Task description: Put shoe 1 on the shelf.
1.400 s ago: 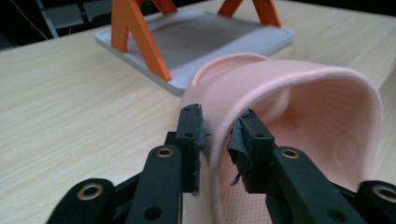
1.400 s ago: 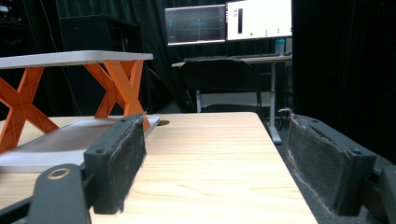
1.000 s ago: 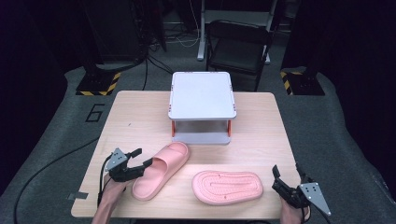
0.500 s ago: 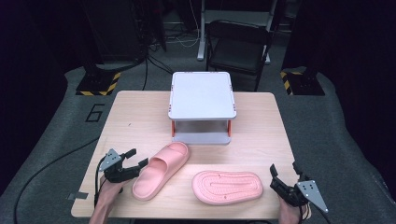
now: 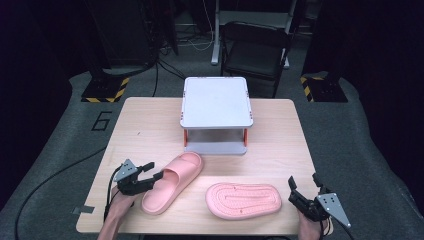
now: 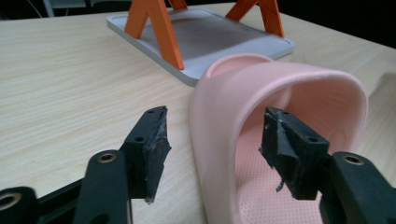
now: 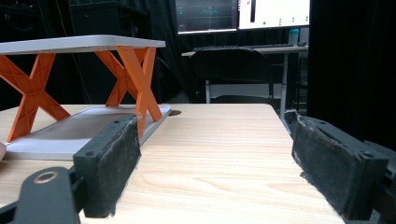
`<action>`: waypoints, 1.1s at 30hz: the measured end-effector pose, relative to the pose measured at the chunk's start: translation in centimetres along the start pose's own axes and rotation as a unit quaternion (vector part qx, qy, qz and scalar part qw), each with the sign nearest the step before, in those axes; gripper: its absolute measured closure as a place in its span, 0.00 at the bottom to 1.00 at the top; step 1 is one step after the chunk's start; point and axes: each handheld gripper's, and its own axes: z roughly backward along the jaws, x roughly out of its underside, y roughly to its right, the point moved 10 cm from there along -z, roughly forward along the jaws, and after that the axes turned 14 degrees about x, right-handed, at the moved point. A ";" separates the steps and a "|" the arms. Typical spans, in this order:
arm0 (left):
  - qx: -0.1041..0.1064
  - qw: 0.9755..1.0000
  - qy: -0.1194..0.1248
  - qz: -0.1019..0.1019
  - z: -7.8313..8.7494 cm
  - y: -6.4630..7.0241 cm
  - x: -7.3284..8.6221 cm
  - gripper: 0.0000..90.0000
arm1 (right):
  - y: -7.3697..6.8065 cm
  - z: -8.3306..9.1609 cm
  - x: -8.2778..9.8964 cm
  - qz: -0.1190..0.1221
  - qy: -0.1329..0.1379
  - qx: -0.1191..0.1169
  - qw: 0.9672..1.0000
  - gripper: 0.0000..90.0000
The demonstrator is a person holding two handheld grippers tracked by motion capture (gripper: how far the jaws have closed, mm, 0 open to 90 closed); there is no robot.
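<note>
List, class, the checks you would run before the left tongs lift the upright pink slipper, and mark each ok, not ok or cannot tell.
1. Left tongs straddle the side wall of the upright slipper, one jaw outside, one inside: ok.
2. Jaws have just been closing, but the pads do not yet press the wall: not ok.
3. Slipper lies apart from the upturned slipper: ok.
4. Slipper lies apart from the small shelf: ok.
5. Right tongs open and off to the side: ok.
6. Grip firm enough to lift: cannot tell.
</note>
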 end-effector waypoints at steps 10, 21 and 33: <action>0.005 0.998 -0.053 -0.037 -1.9 0.2 -0.1 0.81 | 0.4 0.5 -0.8 0.001 0.015 0.002 1.000 0.17; -0.016 0.998 -0.040 -0.035 -3.7 0.9 -1.9 0.87 | 0.4 0.3 -0.7 -0.003 0.014 0.003 1.000 0.17; -0.118 0.992 0.008 0.039 -8.8 -1.1 -5.6 0.86 | 0.4 0.4 -0.8 0.000 0.011 0.001 1.000 0.17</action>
